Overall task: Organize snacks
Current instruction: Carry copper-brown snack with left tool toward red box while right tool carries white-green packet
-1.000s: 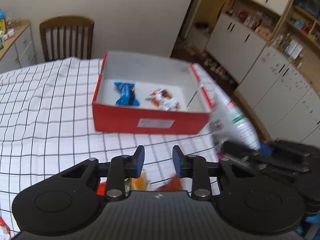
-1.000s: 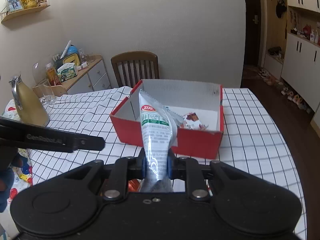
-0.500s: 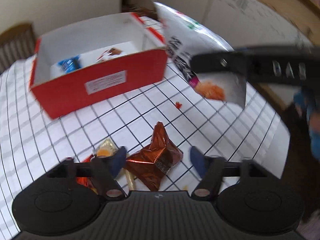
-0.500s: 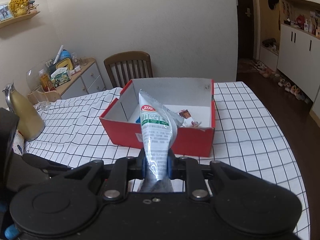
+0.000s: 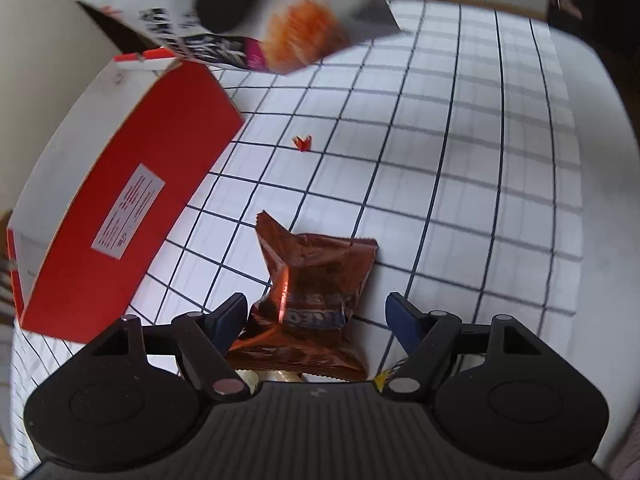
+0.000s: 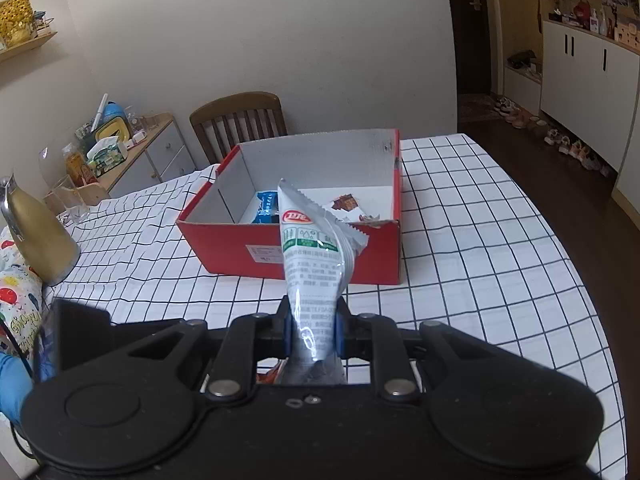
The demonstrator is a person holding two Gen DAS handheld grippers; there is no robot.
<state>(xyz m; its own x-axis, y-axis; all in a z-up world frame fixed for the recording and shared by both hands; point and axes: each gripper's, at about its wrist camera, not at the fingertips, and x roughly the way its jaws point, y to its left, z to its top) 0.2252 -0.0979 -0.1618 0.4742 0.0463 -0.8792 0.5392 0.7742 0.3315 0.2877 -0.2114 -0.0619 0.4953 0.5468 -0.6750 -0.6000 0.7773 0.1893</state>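
My left gripper (image 5: 316, 314) is open, its fingers either side of a brown foil Oreo packet (image 5: 316, 280) lying on the checked tablecloth. My right gripper (image 6: 310, 328) is shut on a silver snack pouch (image 6: 316, 256), held upright above the cloth in front of the red box (image 6: 304, 252). The same pouch (image 5: 280, 20) shows blurred at the top of the left wrist view, beside the red box (image 5: 132, 208). A blue packet (image 6: 266, 206) and a brown-white packet (image 6: 348, 206) lie inside the box.
More wrappers lie under the left gripper (image 5: 280, 376). A small red scrap (image 5: 303, 143) lies on the cloth. A gold jug (image 6: 36, 240) stands at the table's left, a wooden chair (image 6: 240, 120) behind the box, and a cluttered sideboard (image 6: 120, 152) at far left.
My left gripper has tipped down and closed in on the brown packet, fingers opened wider. My right gripper has held the silver pouch and shifted slightly back from the box.
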